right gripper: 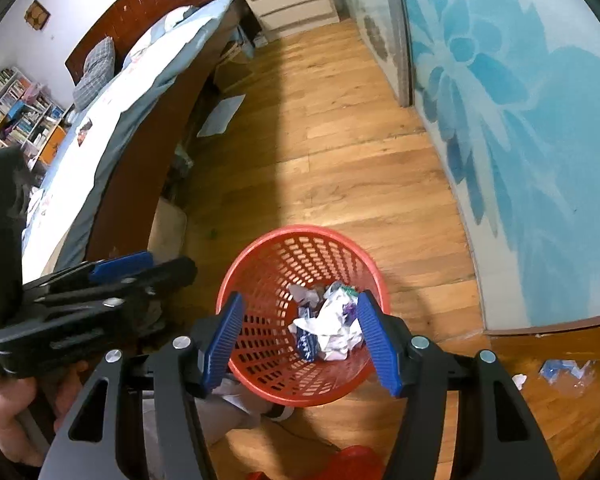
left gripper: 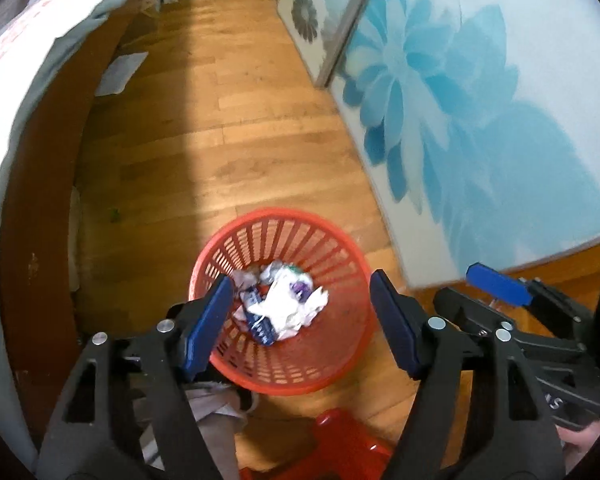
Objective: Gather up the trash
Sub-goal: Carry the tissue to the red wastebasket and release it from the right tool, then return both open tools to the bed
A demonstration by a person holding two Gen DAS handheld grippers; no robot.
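Both tools pointed steeply down over the round red plastic mesh wastebasket [left gripper: 332, 280], which stood on the honey-coloured wooden plank floor [left gripper: 228, 128] near the sliding wardrobe door printed with large blue flowers [left gripper: 460, 92].

Left tool [left gripper: 302, 320]: I had its blue ribbed pads spread wide, one over each side of the basket rim. Nothing was between them; the tool was released.

Right tool [right gripper: 300, 340]: its pads were likewise parted and bare, framing the basket opening. It was released.

The trash, a heap of crumpled white paper and wrappers [left gripper: 284, 304], lay at the bottom of the basket. One dark blue wrapper with white print [left gripper: 262, 328] lay at the near edge of the heap. The print was too blurred to read.

In the left wrist view, the black body of the right tool showed pale letters at the lower right; I could make out only an "S".

More loose scraps, pale blue and white [right gripper: 564, 372], lay on the floor at the foot of the wardrobe, well apart from the basket. A sheet of white paper [right gripper: 222, 114] lay flat on the floor beside the wooden bed with pale blue bedding [right gripper: 112, 152]. A red plastic stool [left gripper: 340, 440] stood just beside the basket on its near side.
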